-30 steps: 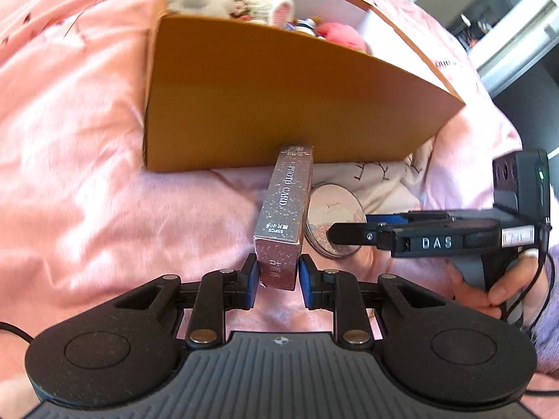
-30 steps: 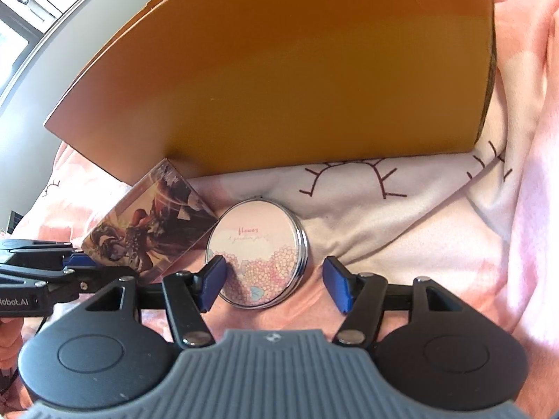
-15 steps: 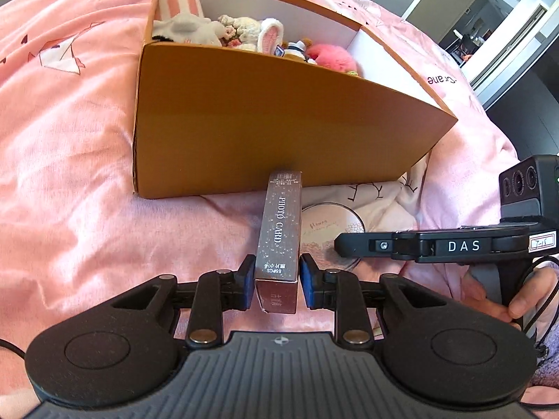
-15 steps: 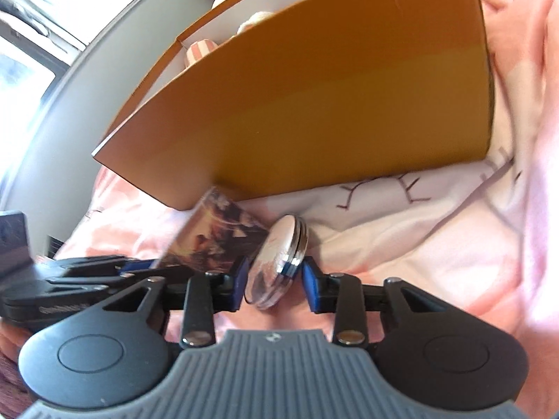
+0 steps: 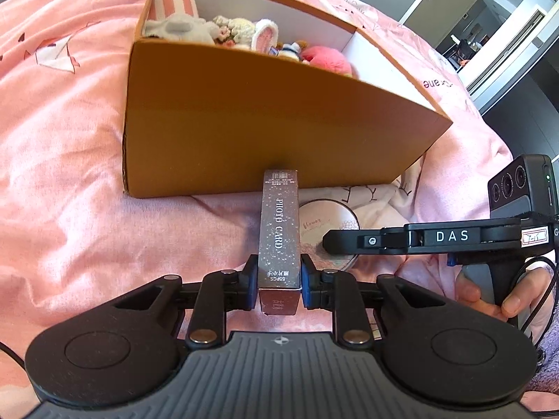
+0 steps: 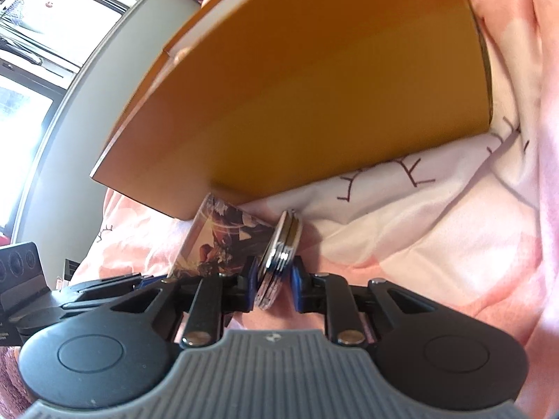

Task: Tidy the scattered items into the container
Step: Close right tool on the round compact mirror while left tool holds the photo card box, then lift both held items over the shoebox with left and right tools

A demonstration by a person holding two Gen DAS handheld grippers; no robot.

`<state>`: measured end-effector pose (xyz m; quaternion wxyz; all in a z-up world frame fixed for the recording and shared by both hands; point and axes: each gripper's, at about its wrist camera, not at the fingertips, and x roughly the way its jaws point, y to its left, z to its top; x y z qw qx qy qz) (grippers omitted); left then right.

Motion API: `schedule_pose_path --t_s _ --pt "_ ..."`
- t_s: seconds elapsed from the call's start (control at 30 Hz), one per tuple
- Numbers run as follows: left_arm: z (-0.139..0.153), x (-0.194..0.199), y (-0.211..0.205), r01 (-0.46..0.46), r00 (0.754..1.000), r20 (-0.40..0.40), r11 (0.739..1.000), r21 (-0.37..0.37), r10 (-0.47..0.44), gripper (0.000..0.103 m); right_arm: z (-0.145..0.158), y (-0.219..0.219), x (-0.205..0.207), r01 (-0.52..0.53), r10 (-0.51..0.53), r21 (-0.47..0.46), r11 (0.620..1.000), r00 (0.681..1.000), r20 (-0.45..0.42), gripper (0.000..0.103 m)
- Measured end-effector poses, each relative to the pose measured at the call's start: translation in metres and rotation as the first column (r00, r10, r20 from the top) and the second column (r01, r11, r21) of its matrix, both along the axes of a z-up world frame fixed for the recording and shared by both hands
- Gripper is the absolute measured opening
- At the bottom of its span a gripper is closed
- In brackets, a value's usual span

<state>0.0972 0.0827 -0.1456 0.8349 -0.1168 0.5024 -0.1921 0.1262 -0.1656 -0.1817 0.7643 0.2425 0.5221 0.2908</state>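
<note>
Since a second ago compact mirror (image 6: 279, 251) tipped from flat onto edge. Right gripper (image 6: 274, 288) closing, fingers pinching mirror. Left gripper (image 5: 278, 284) also closing – fingers clamp photo card box (image 5: 279, 230), far end at orange box (image 5: 265, 122) wall, on pink bed cover (image 5: 63, 174).

Matt orange cardboard on the box (image 5: 265, 118), glittery glossy card on the photo card pack (image 5: 279, 230), polished metal rim on the compact mirror (image 6: 283, 244), soft pink cloth bedcover (image 5: 63, 160), fluffy plush toys (image 5: 195, 28) inside.
</note>
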Motion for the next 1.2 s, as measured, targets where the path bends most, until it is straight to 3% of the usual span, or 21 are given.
schedule_pose_path --t_s 0.3,0.5,0.73,0.9,1.1,1.2 --pt "0.034 -0.007 0.001 0.038 0.997 0.063 0.999 0.01 -0.039 0.026 0.02 -0.003 -0.002 0.008 -0.009 0.016 1.0 0.998 0.061 0.015" --pt "0.077 -0.004 -0.001 0.116 0.984 0.133 0.992 0.057 -0.122 0.026 0.061 -0.028 -0.005 -0.023 0.018 0.027 0.999 0.988 0.155 0.015" --pt "0.129 0.017 -0.001 0.198 0.959 0.178 0.971 0.133 -0.22 0.026 0.11 -0.036 -0.003 -0.043 0.029 0.045 0.998 0.959 0.283 0.015" --pt "0.15 0.045 0.001 0.214 0.953 0.179 0.96 0.182 -0.246 0.026 0.144 -0.025 0.012 -0.031 0.024 0.012 0.999 0.917 0.398 0.015" --pt "0.146 0.088 -0.005 0.275 0.949 0.082 0.927 0.257 -0.305 0.026 0.16 -0.012 0.046 -0.018 0.035 -0.043 0.999 0.89 0.454 0.015" --pt "0.132 0.111 -0.004 0.318 0.947 -0.027 0.923 0.216 -0.32 0.026 0.158 0.005 0.061 -0.023 0.069 -0.103 0.994 0.88 0.469 0.015"
